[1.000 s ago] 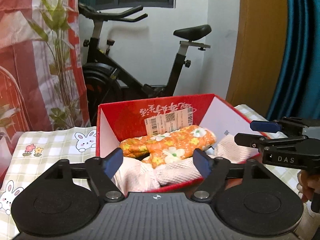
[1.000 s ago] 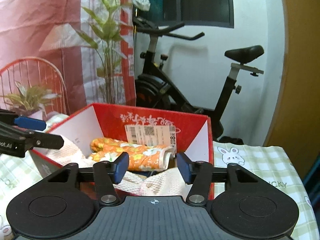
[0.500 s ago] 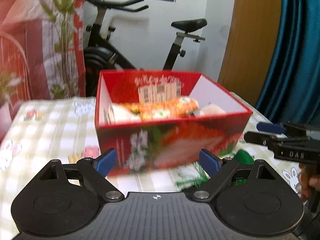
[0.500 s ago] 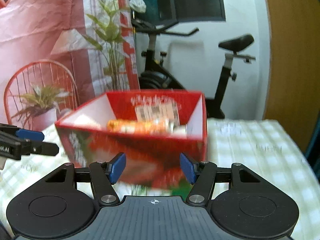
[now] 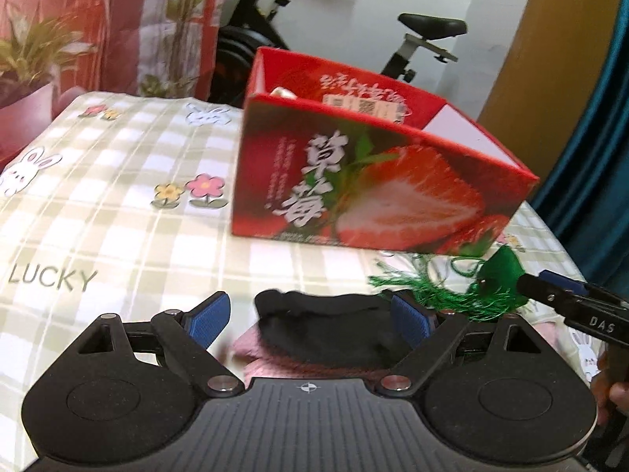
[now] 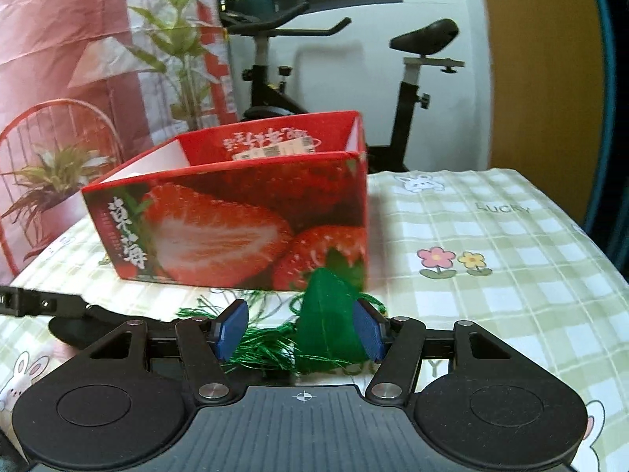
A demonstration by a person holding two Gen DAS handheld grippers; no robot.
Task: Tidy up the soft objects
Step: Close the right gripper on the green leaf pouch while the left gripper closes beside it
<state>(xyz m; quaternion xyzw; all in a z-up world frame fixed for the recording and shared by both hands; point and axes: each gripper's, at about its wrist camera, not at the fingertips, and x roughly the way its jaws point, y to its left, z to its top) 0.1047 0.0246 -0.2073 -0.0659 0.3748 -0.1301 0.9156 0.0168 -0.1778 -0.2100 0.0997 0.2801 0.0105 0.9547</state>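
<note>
My left gripper (image 5: 310,318) gapes wide and empty around a black sock (image 5: 326,326) lying crosswise, 9 to 3. My right gripper (image 6: 300,328), half open, brackets the green tassel charm (image 6: 328,314) unpinched. The box (image 6: 236,228) sits at 12.

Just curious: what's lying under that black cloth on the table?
A pink fabric piece peeks out beneath the black cloth, on the checked tablecloth. How far it extends is hidden by the cloth and the left gripper.

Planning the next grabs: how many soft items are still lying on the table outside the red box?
3 visible: a black cloth atop a pink cloth by the left tool, and a green tasselled pouch between the right tool's fingers. Others may be hidden.
</note>
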